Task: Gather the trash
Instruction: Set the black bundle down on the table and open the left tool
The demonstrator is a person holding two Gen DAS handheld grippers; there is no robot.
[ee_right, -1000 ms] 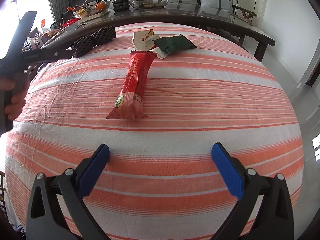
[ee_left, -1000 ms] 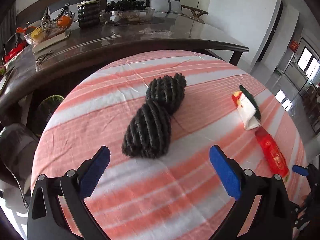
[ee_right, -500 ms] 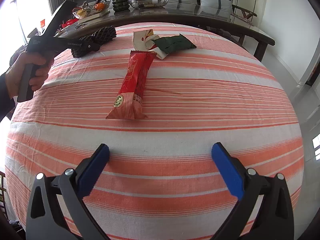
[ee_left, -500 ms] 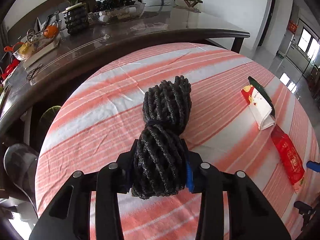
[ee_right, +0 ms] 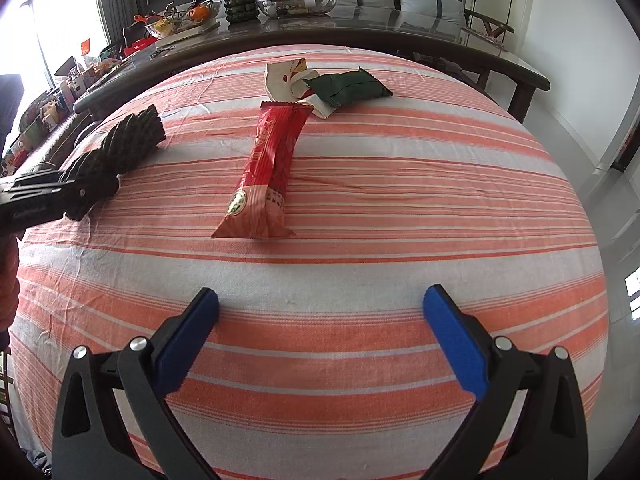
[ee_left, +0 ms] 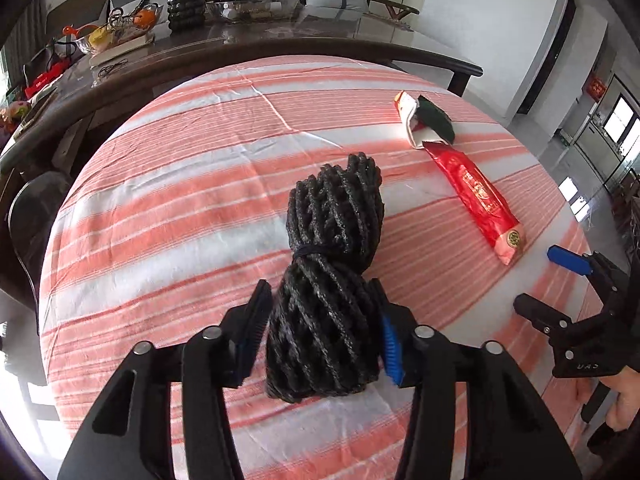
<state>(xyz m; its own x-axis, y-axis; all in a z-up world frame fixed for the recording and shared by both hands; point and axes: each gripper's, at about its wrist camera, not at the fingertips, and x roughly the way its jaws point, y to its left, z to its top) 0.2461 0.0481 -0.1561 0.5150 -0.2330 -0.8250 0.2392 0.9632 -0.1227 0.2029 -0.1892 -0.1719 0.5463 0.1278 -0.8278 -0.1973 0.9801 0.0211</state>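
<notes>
Now the left gripper point(ee_left: 320, 340) fingers, just widened, grasp the black foam net point(ee_left: 328, 280); right gripper point(ee_right: 320, 332) fingers gape.

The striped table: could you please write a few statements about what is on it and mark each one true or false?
1. The net sits between the fingers of the left claw. True; its jaws have just been opening.
2. The right claw holds the red wrapper. False; that claw is open and empty, and the wrapper lies ahead of it on the cloth.
3. The green packet lies partly on the white wrapper. True.
4. The cloth is blue checked. False; it is striped orange and white.
</notes>
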